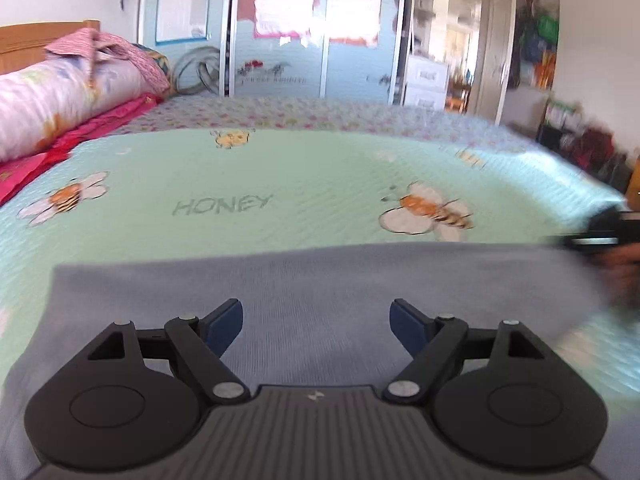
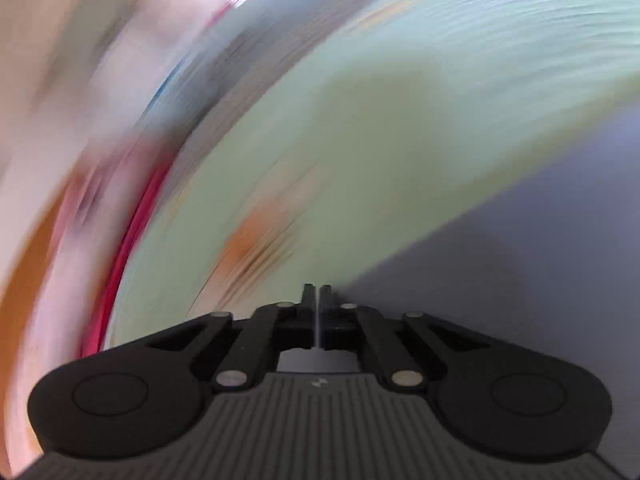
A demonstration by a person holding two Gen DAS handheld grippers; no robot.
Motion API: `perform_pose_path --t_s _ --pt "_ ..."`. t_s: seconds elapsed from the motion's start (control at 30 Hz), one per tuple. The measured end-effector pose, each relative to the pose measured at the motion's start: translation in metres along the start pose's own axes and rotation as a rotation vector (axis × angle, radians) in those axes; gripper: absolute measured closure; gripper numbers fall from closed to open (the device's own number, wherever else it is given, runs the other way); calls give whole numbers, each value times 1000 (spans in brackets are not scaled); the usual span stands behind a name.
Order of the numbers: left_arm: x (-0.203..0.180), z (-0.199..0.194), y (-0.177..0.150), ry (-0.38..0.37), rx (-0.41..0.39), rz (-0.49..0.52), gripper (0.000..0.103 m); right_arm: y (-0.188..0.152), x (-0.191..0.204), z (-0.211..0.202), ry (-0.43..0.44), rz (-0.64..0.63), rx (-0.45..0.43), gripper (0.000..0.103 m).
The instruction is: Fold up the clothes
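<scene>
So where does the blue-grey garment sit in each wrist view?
Left wrist: the blue-grey garment fills the lower half, spread flat under the open jaws of the left gripper.
Right wrist: it fills the lower right, blurred, beyond the shut right gripper.
Shared landmark: the mint-green bee blanket bordering the garment's far edge.

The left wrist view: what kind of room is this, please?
Most likely a bedroom: a bed with a green bee-print cover, a rolled quilt by its wooden headboard, and sliding wardrobe doors behind.
</scene>
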State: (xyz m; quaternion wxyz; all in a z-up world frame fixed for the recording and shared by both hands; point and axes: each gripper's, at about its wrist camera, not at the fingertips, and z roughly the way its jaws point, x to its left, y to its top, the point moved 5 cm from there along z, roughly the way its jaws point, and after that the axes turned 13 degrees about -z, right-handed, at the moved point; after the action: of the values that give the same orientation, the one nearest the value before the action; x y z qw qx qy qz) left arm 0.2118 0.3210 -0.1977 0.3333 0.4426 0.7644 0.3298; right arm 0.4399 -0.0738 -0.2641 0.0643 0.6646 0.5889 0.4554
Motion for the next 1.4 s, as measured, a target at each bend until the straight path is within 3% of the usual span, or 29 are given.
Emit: perform_pose_path --t_s 0.03,0.07,0.1,0.13,0.27,0.33,0.37,0.43,0.47,0.53,0.57,0.6,0.63,0.67,0.77,0.87,0.93,1.0,1.03,1.1,1.2,1.3,1.4 --pt "0 20 5 24 18 1 20 17 -37 -24 -113 22 -62 103" --pt "4 36 9 53 40 -22 20 29 -59 -50 -206 2 -108 93" --pt "10 46 11 75 55 -54 20 33 -66 -71 -246 -28 -140 85" --pt "15 56 12 98 71 -85 20 36 -71 -91 -277 -58 -169 70" --pt "33 73 11 140 109 -163 20 -1 -16 -108 50 -131 -160 48" --pt "36 60 8 165 114 -137 20 -34 25 -84 208 -184 -38 45" --pt "38 52 6 180 118 -111 20 -46 38 -71 246 -217 31 46" --pt "50 30 -1 223 108 -36 20 -43 33 -54 193 -298 53 54" --pt "63 18 -5 247 108 -27 20 -28 13 -51 123 -289 18 71" --pt "96 -5 -17 293 121 -69 19 7 -59 -76 -42 -73 -56 103" --pt "113 -17 -26 301 129 -126 19 24 -96 -91 -124 43 -92 97" --pt "126 -32 -35 279 117 -184 20 34 -109 -114 -199 64 -148 89" --pt "131 -48 -43 245 86 -216 20 38 -106 -141 -241 24 -205 73" --pt "131 -64 -50 232 57 -220 20 36 -93 -164 -209 -26 -244 58" --pt "124 -101 -71 247 24 -279 20 -11 -25 -195 27 -139 -182 43" --pt "111 -133 -91 195 -7 -275 19 -91 62 -200 243 -315 -30 42" --pt "107 -137 -105 239 29 -195 19 -156 127 -199 355 -461 45 42" --pt "110 -142 -118 253 58 -177 19 -211 179 -201 445 -555 104 42" --pt "112 -149 -120 240 61 -176 19 -236 196 -201 458 -589 148 41" --pt "116 -162 -124 228 82 -167 19 -282 206 -202 382 -694 248 40" --pt "120 -190 -135 211 71 -152 19 -322 198 -238 284 -1002 118 37" --pt "131 -211 -131 190 -11 -204 19 -326 182 -281 209 -1106 81 34" --pt "161 -207 -114 239 -54 -365 19 -306 163 -305 169 -998 33 31"
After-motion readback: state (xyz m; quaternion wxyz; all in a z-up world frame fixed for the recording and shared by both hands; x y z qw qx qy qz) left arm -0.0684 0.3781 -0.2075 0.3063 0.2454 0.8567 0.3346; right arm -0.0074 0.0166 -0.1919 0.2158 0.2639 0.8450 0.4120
